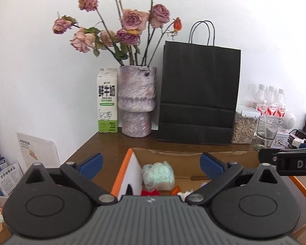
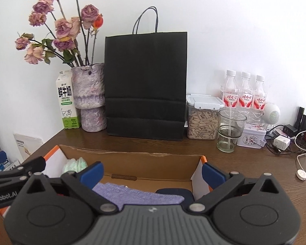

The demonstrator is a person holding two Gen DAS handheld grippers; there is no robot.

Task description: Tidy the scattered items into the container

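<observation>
Both grippers hover over the open cardboard box (image 2: 132, 159) near the table's (image 2: 193, 149) front edge, jaws spread wide and empty. Below the left gripper (image 1: 151, 165) lie a pale green crumpled bundle (image 1: 158, 174) against the box's left wall and red scraps (image 1: 151, 192). Only the right wrist view shows a purple cloth (image 2: 138, 196) under the right gripper (image 2: 152, 175), its long axis running left to right, beside a dark blue item (image 2: 175, 193).

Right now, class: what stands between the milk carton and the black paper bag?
A mottled purple vase of dried roses stands between the milk carton and the black bag, along the wall. Both wrist views show it.
</observation>
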